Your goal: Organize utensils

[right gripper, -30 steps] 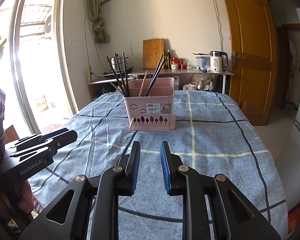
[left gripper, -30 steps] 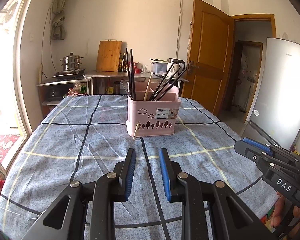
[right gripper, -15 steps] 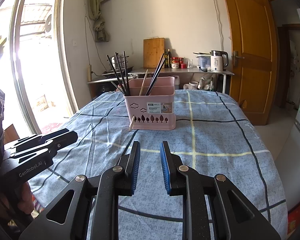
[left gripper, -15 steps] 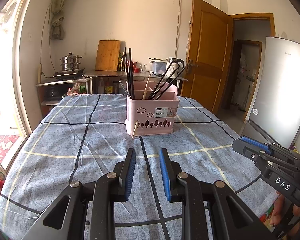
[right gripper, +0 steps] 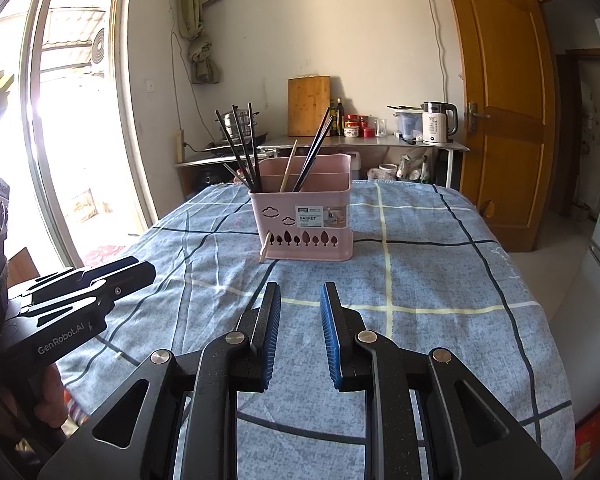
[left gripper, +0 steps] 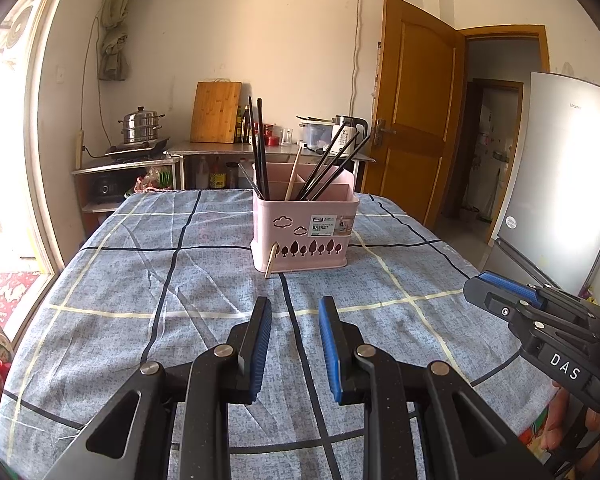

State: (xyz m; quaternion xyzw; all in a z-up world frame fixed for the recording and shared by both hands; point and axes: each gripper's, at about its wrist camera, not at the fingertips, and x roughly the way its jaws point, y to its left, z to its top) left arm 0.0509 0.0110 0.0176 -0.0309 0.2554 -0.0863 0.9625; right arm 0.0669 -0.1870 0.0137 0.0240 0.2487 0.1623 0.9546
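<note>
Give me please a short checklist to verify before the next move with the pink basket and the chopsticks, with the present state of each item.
1. Left gripper empty, a gap between its jaws: ok.
2. Right gripper empty, a gap between its jaws: ok.
3. Pink basket upright on the checked tablecloth: ok.
4. All utensils inside the basket: not ok. The black chopsticks stand inside, but one light wooden chopstick leans against the front wall, its tip on the cloth.
5. Cloth between grippers and basket free of obstacles: ok.
6. Basket compartments sorted correctly: cannot tell, the inside is mostly hidden.
</note>
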